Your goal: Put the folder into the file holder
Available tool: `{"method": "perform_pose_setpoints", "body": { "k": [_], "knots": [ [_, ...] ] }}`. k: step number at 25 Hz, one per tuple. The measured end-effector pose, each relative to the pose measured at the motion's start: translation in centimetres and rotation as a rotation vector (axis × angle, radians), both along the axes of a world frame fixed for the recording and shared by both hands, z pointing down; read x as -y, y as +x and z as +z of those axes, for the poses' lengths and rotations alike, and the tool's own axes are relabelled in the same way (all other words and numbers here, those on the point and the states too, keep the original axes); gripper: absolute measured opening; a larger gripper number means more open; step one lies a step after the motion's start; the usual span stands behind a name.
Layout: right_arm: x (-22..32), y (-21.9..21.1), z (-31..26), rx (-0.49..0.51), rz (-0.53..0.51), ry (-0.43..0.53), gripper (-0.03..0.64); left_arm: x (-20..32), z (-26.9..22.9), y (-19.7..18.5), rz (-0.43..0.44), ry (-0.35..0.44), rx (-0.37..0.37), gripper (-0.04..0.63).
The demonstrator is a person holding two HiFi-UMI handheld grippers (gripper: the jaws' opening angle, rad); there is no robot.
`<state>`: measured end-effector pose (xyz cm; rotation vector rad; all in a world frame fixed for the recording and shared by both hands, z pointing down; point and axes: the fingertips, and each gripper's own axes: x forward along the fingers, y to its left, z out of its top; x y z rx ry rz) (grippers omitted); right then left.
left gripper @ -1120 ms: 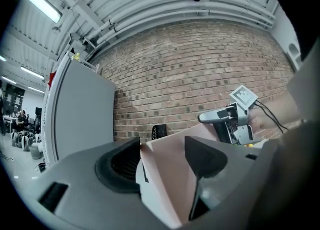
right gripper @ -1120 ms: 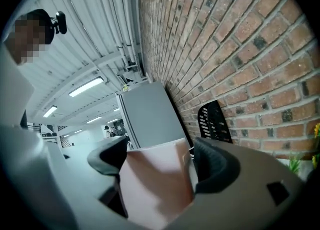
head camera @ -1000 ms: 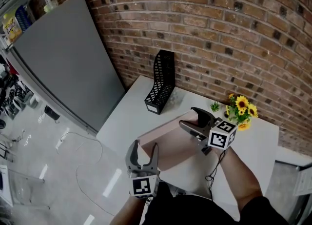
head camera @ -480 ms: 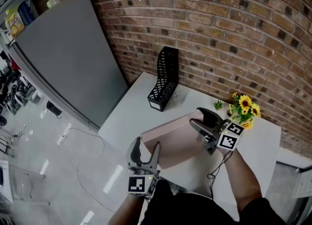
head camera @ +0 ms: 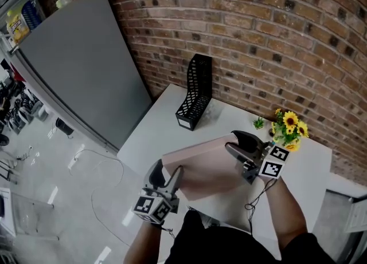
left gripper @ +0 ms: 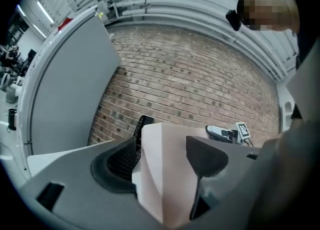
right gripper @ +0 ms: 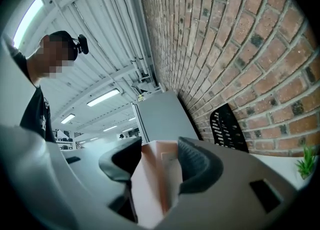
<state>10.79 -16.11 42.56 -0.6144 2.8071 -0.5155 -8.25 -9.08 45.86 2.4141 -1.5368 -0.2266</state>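
Note:
A pink folder (head camera: 200, 168) hangs tilted above the white table (head camera: 155, 131), between my two grippers. My right gripper (head camera: 238, 142) has the folder's far right edge (right gripper: 155, 189) between its jaws; they are closing and the pads lie against it. My left gripper (head camera: 165, 172) stands open around the near left corner (left gripper: 165, 174), which fills most of the gap. The black mesh file holder (head camera: 195, 94) stands upright and apart at the table's back, near the brick wall. It also shows past the folder as the file holder (left gripper: 142, 124) and file holder (right gripper: 227, 126).
A pot of yellow flowers (head camera: 288, 128) stands at the table's back right, close to my right gripper. A tall grey panel (head camera: 80, 68) leans at the left of the table. The floor lies below the table's left and near edges.
My left gripper has moved up and in, so its jaws now straddle the folder's near corner. The folder has lifted and tilted. The right jaws have narrowed on its far edge.

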Motion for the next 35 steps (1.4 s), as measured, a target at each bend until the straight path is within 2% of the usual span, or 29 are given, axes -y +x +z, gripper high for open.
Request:
{"method": "perform_pose_setpoints", "body": {
  "k": [6,10,21,28,35],
  "knots": [
    [-0.2,0.4,-0.4,-0.003,-0.032,0.005,0.224,1.1,-0.4,1.1,0.198,-0.010,-0.002,0.298],
    [-0.4,1.0,-0.5,0.014,-0.058,0.003,0.213,1.8,-0.5,1.3,0.278,-0.021,-0.012,0.299],
    [-1.1,1.4,-0.4,0.022,-0.106,0.002,0.189,2.8,-0.4,0.7,0.327,-0.034,-0.007,0.301],
    [-2.2,1.5,-1.1,0.011,-0.172,0.034,0.186,2.0,-0.7,1.1,0.455,-0.059,0.036,0.308],
    [-3.2,2.3,-1.3,0.009,-0.229,0.044,0.179,1.5,-0.9,2.2,0.575,-0.087,0.028,0.308]
  ]
}}
